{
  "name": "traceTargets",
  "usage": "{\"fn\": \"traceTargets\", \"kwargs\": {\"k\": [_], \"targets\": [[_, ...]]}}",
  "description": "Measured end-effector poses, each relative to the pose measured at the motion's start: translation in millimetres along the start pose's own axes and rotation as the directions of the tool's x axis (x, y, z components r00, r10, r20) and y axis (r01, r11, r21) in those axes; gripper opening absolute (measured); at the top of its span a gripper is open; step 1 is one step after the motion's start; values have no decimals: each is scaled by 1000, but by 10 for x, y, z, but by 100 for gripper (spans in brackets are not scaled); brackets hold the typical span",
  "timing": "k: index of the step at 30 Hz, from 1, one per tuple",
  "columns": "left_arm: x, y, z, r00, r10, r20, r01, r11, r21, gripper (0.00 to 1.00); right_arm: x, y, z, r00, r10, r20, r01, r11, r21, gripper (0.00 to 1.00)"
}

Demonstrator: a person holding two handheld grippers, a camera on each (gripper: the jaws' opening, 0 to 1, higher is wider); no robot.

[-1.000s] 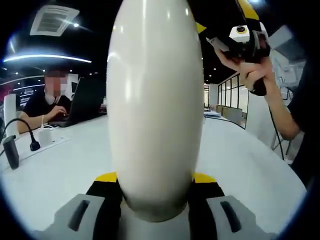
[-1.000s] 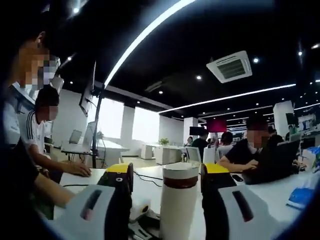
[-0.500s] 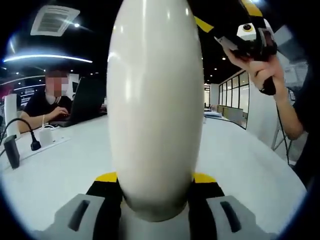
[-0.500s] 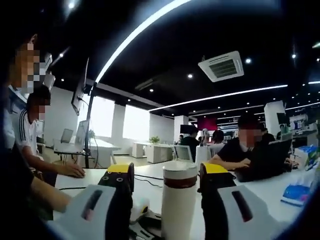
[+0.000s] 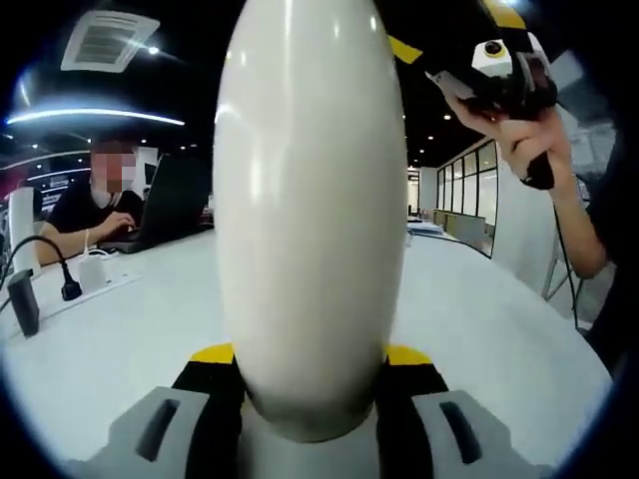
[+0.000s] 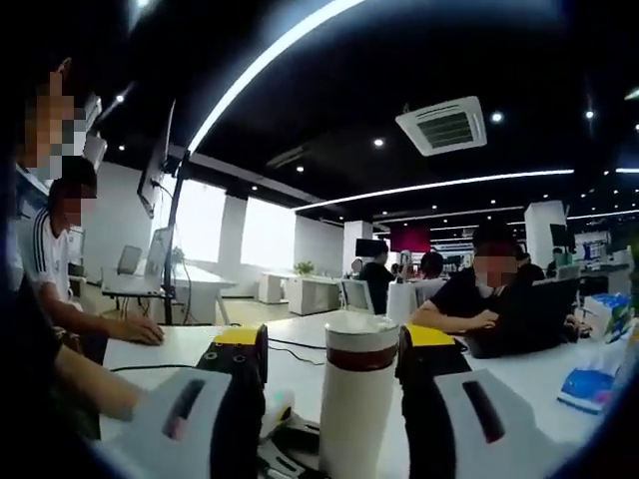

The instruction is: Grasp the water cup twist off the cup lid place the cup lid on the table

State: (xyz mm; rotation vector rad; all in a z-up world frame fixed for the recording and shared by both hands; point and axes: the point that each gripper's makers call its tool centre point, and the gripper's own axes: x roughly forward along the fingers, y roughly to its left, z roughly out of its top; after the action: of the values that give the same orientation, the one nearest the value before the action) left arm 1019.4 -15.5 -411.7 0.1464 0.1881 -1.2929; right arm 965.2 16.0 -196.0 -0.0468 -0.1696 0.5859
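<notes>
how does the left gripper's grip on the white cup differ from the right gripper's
The left gripper is clamped on the smooth white water cup, both yellow-tipped fingers against its body; the right gripper straddles the white cup lid, with a gap on one side. The left gripper sits low on the cup, the right gripper at its lid end. Both have the cup centred.

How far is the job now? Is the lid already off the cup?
Done: the left gripper is shut on the cup above the table. In hand: the right gripper has its jaws on either side of the lid; whether they pinch it is unclear. Left: the lid looks still on the cup, so twisting it off and setting it on the table remain.
</notes>
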Motion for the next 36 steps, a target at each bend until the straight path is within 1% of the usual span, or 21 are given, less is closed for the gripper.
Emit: {"fn": "traceTargets", "kwargs": {"k": [2,6,10,16,21,24,28,30,32,36], "targets": [[-1,0,0,1000,0,0,0,1000,0,54,20,11,-65,999,1,-36,-2,999,-40,55],[5,30,2,1000,0,0,0,1000,0,54,53,42,-143,998,6,-63,-9,998,-55,56],[6,45,2,1000,0,0,0,1000,0,54,63,40,-158,998,8,-68,-12,999,-53,56],[5,52,2,1000,0,0,0,1000,0,54,93,50,-97,999,13,-53,-16,999,-44,56],[7,64,2,1000,-1,0,1,1000,0,54,133,92,-69,998,22,-51,-25,998,-58,57],[7,63,2,1000,0,0,0,1000,0,54,152,80,-79,998,7,-59,-12,996,-91,57],[5,57,4,1000,1,0,-1,1000,0,54,160,30,-103,997,-17,-69,10,995,-99,57],[6,57,5,1000,1,0,-1,1000,0,54,171,-49,-124,996,-51,-78,42,992,-117,57],[6,56,5,1000,0,0,0,1000,0,54,185,-149,-139,992,-98,-86,83,983,-162,57],[6,55,3,1000,-1,0,1,1000,0,54,274,-166,-243,988,-100,-122,80,984,-162,57]]}}
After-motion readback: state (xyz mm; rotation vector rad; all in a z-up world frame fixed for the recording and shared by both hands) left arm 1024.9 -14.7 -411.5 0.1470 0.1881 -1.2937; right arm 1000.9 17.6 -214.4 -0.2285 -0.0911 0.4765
